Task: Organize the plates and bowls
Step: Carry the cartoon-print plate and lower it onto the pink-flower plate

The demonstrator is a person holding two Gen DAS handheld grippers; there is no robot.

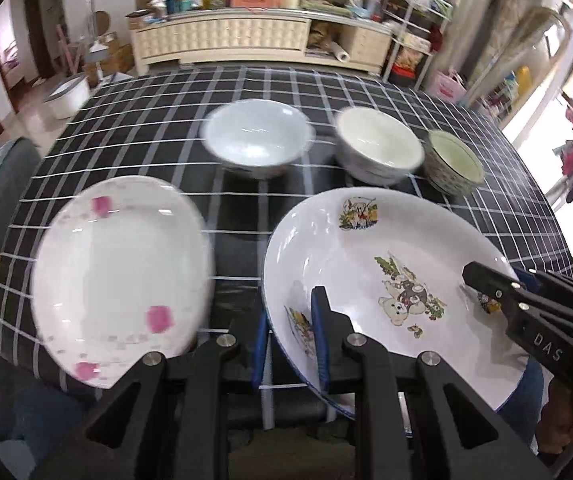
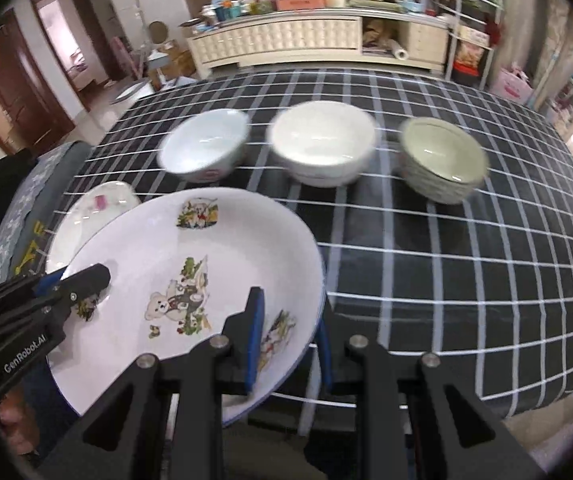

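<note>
Cartoon-bear plate (image 1: 386,280) fills lower right of left wrist view, lower left of right wrist view, held off the table. Left gripper (image 1: 290,336) clamped on its near-left rim, one finger inside, one outside. Right gripper (image 2: 290,334) clamped on the opposite rim the same way. Each view also shows the other gripper from the side, biting the plate's far edge.

Pink-patterned plate (image 1: 122,280) lies flat at lower left of left view; right view shows only a sliver of it at left, behind the bear plate.

Beyond, mid-frame row of three bowls: pale blue bowl (image 1: 258,136), white bowl (image 1: 378,144), green-lined bowl (image 1: 454,160); last one is clearer in right view. All blurred.

Surface: black tablecloth (image 1: 146,128) with white grid. Top of frame: cream cabinet (image 1: 222,38), cluttered top; brown doors only in right view, upper left.
</note>
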